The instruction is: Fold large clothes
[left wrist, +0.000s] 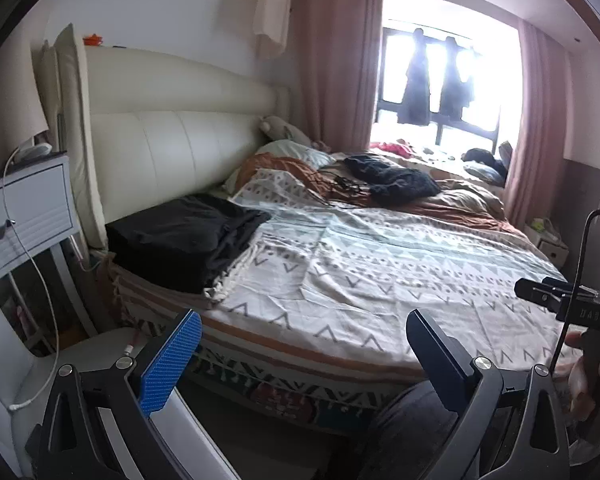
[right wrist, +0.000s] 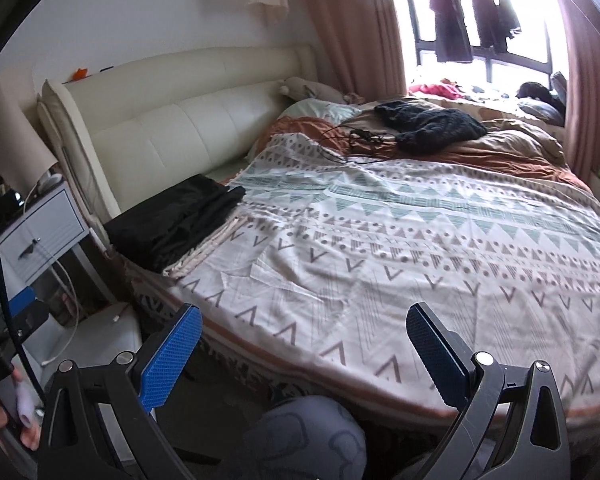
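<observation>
A folded black garment [left wrist: 180, 236] lies on the near left corner of the bed, by the headboard; it also shows in the right wrist view [right wrist: 176, 220]. A dark knitted garment [left wrist: 392, 178] lies crumpled farther back on the bed, also seen in the right wrist view [right wrist: 428, 124]. My left gripper [left wrist: 304, 356] is open and empty, held off the bed's front edge. My right gripper [right wrist: 304, 356] is open and empty, above the front edge of the patterned bedspread [right wrist: 380, 248]. The right gripper's body [left wrist: 560, 300] shows at the right of the left wrist view.
A cream padded headboard [left wrist: 172, 148] stands at the left. A white nightstand [left wrist: 24, 208] with a white cable stands left of the bed. Thin dark cords [right wrist: 356, 138] lie beside the knitted garment. Clothes hang at the bright window [left wrist: 436, 84]. My knee [right wrist: 312, 436] is below the grippers.
</observation>
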`<state>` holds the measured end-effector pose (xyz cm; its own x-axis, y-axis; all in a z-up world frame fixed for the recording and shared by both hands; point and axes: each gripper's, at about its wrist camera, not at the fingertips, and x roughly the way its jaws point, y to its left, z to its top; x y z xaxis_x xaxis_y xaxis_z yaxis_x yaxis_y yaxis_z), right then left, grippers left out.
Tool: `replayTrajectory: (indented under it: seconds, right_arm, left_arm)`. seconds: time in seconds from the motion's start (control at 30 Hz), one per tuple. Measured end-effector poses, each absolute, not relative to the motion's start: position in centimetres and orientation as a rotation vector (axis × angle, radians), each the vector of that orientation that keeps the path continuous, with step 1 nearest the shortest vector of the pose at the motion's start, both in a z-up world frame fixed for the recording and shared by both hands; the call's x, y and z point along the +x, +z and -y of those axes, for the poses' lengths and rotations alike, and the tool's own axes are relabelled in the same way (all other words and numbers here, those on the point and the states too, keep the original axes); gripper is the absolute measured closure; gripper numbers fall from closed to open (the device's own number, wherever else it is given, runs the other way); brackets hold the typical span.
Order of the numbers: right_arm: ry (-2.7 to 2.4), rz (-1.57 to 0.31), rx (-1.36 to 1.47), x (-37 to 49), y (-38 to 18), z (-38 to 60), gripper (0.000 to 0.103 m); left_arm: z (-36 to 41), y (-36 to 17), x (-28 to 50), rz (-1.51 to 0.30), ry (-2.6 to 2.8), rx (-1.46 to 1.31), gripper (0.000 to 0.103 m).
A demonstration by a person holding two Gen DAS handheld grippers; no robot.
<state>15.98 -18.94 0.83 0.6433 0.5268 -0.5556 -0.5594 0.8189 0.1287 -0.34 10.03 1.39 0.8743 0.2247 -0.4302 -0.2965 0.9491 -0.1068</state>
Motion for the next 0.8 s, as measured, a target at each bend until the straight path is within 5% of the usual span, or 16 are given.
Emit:
replayTrajectory:
  seconds: [0.8]
  right_arm:
    - [0.454,-0.608,-0.011,9.6,-3.9,24.8,0.001]
  left_arm:
    - [-5.4,-0.8,-2.9,-0.416,0.15,-0.152,0.001]
